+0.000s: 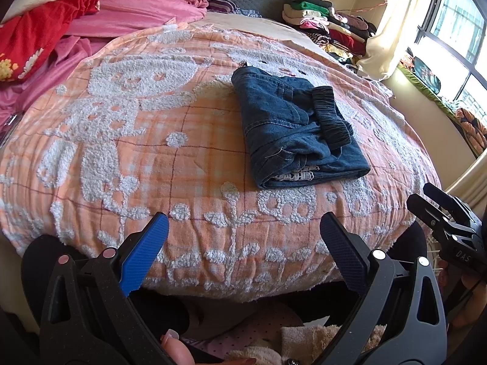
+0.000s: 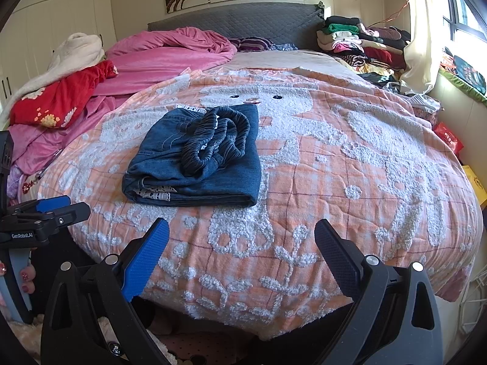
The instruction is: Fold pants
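Left gripper (image 1: 243, 237) and right gripper (image 2: 242, 243) both released, jaws wide, hovering apart at the bed's near edge, holding nothing. Pants (image 2: 194, 158) lie well ahead on the orange blanket (image 2: 334, 182), folded into a compact bundle, elastic waistband bunched on top. Judgement: fold looks done; if tidying, press waistband flat without dragging layers

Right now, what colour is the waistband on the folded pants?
Dark grey-black elastic waistband on blue denim pants; clearest in the right wrist view.
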Motion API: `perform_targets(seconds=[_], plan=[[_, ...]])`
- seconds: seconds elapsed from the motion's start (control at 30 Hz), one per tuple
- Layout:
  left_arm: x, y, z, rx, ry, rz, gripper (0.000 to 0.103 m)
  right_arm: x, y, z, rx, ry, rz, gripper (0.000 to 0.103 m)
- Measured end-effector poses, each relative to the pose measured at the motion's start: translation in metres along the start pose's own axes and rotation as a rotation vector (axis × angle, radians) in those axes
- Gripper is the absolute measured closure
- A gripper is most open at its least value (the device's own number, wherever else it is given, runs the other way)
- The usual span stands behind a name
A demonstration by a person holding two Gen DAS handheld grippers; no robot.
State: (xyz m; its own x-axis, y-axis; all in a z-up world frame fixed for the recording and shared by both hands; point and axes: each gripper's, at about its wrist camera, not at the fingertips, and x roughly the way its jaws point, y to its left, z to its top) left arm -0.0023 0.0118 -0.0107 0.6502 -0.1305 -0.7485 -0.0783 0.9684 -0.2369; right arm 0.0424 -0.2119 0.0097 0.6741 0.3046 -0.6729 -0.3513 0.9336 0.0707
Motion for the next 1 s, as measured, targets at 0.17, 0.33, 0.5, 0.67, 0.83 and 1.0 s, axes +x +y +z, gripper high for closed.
perform_targets(seconds=[0.17,0.33,0.5,0.67,0.83,1.0], plan=[[0.000,0.000,0.000,0.000,0.000,0.001,0.010,0.000,0.001,-0.001,-0.001,0.002,-0.002,0.007],[0.000,0.001,0.000,-0.002,-0.002,0.001,0.010,0.000,0.002,-0.001,-0.002,0.001,-0.005,0.007],[-0.001,0.002,0.000,-0.003,-0.005,-0.008,0.010,0.001,0.003,-0.001,-0.012,0.005,-0.005,0.007],[-0.002,0.003,0.001,-0.004,-0.009,-0.010,0.010,0.003,0.002,-0.001,-0.015,0.012,-0.006,0.007],[0.000,0.005,0.003,-0.007,-0.002,0.006,0.010,0.005,0.001,-0.002,-0.014,0.022,-0.004,0.007],[0.004,0.015,0.011,-0.053,-0.011,-0.031,0.010,0.012,-0.007,0.000,-0.007,0.037,-0.006,0.007]])
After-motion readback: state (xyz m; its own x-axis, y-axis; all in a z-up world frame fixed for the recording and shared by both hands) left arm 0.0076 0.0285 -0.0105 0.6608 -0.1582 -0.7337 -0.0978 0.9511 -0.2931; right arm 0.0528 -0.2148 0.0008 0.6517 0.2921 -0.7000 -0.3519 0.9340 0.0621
